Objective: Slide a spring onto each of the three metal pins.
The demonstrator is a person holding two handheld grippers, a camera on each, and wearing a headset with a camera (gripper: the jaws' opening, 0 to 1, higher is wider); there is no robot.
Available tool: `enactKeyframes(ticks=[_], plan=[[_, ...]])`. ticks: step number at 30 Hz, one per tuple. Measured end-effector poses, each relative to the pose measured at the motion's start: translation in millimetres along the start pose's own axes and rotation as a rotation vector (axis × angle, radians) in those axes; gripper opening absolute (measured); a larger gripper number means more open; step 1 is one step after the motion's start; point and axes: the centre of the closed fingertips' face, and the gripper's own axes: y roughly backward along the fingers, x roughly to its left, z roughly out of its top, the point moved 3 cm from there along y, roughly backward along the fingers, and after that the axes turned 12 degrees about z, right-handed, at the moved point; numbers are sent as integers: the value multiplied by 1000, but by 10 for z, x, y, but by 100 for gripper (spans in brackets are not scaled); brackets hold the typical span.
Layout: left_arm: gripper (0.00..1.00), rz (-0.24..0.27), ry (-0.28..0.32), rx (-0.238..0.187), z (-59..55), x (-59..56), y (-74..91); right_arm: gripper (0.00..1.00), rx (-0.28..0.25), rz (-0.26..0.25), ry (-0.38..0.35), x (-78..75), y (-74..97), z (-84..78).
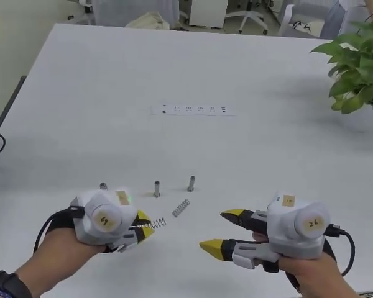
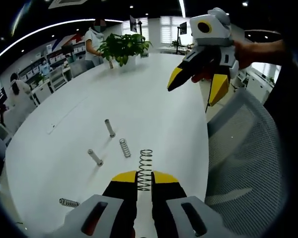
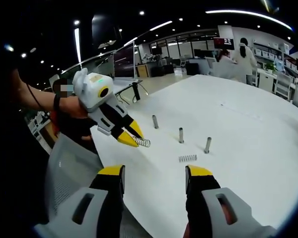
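Gripping a spring (image 2: 145,159), the left tool (image 2: 145,176) hovers near three pins (image 1: 156,189).

A white power strip (image 1: 193,110) lies flat near the middle of the white tabletop (image 1: 286,161); a leafy green plant (image 1: 359,65) stands by its right edge; office chairs (image 1: 293,17) sit beyond the far edge

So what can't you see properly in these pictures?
Leftmost pin: head view, the left gripper hides its foot, and it is too small to tell if a spring is on it.
Held spring: left gripper view, the jaws cover its lower end.
Power strip: head view, its markings are too small to read.
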Motion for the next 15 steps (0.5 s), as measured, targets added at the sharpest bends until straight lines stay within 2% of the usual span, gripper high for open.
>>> enactKeyframes(ticks=[11, 15], plan=[[2, -32, -78, -50, 283, -180, 68, 44, -9, 37, -2, 80, -75, -24], [2, -46, -98, -75, 389, -233, 95, 37, -24, 47, 6, 103, -77, 7]])
